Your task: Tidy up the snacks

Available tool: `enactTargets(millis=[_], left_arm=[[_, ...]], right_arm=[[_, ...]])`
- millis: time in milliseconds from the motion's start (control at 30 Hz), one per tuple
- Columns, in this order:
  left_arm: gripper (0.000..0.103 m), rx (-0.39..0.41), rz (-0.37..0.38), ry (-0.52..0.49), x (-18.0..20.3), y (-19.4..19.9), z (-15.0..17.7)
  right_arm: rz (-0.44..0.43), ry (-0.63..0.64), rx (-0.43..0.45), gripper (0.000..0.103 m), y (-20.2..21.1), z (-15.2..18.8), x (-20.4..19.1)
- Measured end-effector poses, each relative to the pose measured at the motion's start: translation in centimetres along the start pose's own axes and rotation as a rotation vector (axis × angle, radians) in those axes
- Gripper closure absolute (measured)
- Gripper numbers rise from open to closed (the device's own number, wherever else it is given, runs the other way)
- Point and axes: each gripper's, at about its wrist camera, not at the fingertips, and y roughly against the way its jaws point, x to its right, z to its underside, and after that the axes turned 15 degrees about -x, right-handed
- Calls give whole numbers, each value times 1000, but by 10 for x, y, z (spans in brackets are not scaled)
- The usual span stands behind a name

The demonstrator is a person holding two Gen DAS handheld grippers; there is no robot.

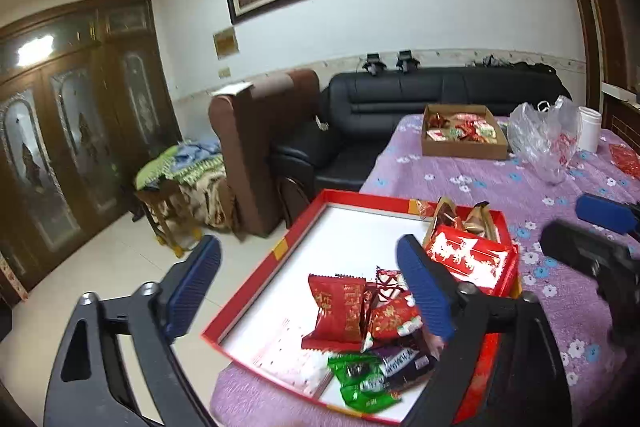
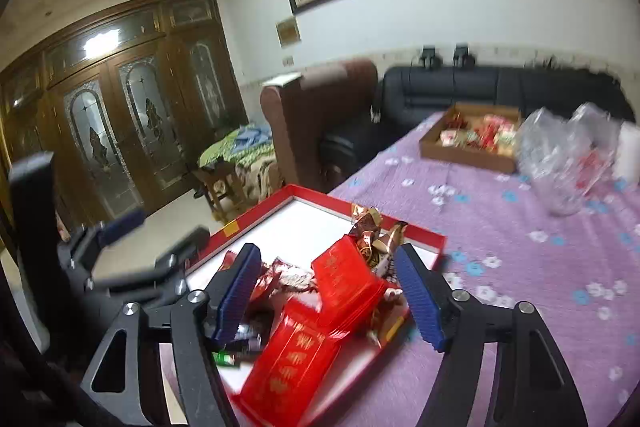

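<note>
both grippers hang above the red tray (image 1: 256, 279), which sits at the near corner of the table on the purple flowered cloth (image 1: 500, 187). left gripper (image 1: 316, 283) has its jaws spread wide, nothing between the pads, with the loose pile right below: a red wrapped snack (image 1: 338, 307), a green candy wrapper (image 1: 360, 383), a dark purple one (image 1: 404, 361). reads like a drop just made into the tray, since the fingers are clear of everything.

right gripper (image 2: 328, 291) has jaws parted about halfway, also not pressing on anything. the two red packets (image 2: 348, 283) lie under it, one overlapping the other, the lower one (image 2: 292, 367) hanging out over the tray's near rim. probably let go there in a rush. it may need nudging back in or it could slide off.

gold and brown foil sweets (image 1: 452, 215) are bunched in the tray's far right corner, so like seems to go with like: big packets on the right, small wrapped ones toward the front, the rest of the white floor still bare.

more snacks wait further back in the brown cardboard box (image 1: 464, 145), next to a crumpled clear plastic bag (image 1: 544, 139) and a white cup (image 1: 590, 131). my guess is sorting is partway, with the box as the likely next source. the right view is motion-blurred, so wrapper details there are unclear.
</note>
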Motion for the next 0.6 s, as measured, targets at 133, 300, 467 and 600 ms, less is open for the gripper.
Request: enactTargets(millis=[133, 300, 467, 600], left_arm=[[0, 4, 15, 31, -5, 20, 4], [0, -19, 44, 71, -12, 35, 8], [0, -49, 52, 90, -15, 40, 14], [0, -61, 50, 89, -15, 41, 17]], right_arm=[[4, -1, 46, 30, 26, 19, -7], [-41, -15, 42, 29, 43, 35, -11], [-52, -3, 35, 29, 49, 46, -18], [-51, 19, 34, 29, 48, 48, -24]])
